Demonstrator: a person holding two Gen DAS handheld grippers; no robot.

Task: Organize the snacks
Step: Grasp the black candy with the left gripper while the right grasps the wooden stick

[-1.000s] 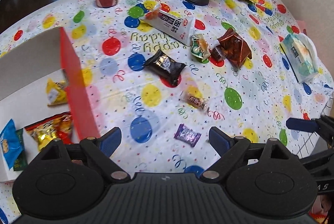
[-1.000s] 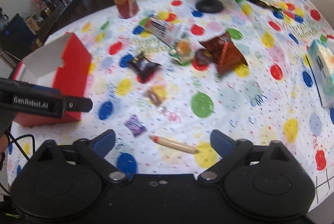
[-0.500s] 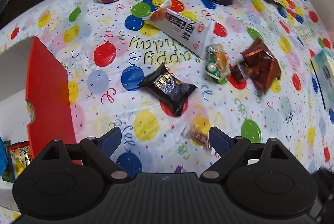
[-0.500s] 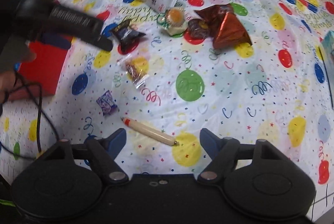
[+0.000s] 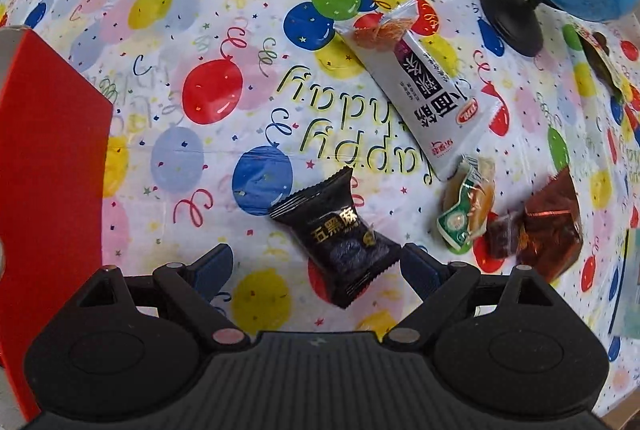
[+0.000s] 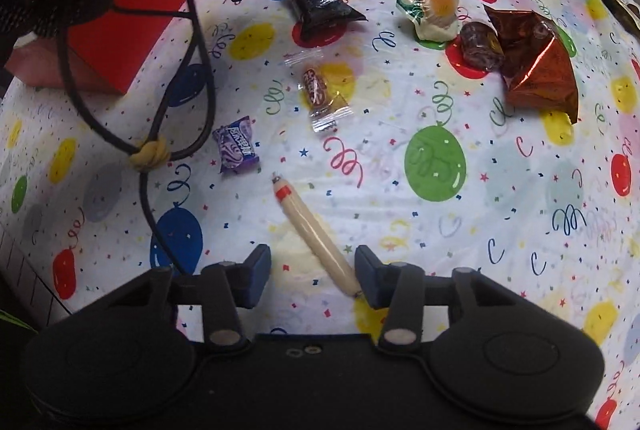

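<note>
While both grippers pointed down at the table (image 5: 168, 77), I had two picks going at once. My left gripper (image 5: 316, 266) was spread wide around the black pack (image 5: 336, 242), one pad just beside its right edge, the other well apart, nothing gripped. My right gripper (image 6: 312, 272) had just been closing with the sausage stick (image 6: 316, 234) between its fingers; the right pad touched the stick's near end, the left pad was still off it, so not a hold yet.

Risks as I judged them: the stick lay slanted across the gap, so further closing could roll or swing it out. The black pack sat off-centre and could get shoved sideways, not pinched; its slick puffy wrapper might squirt free. The left hand's cable (image 6: 192, 69) hung near the purple candy (image 6: 236, 145) and could drag it.

Containers: the red box (image 5: 48, 169) stood left of the black pack, its inside hidden from both views, so I couldn't tell its contents. The other snacks lay loose on the table.
</note>
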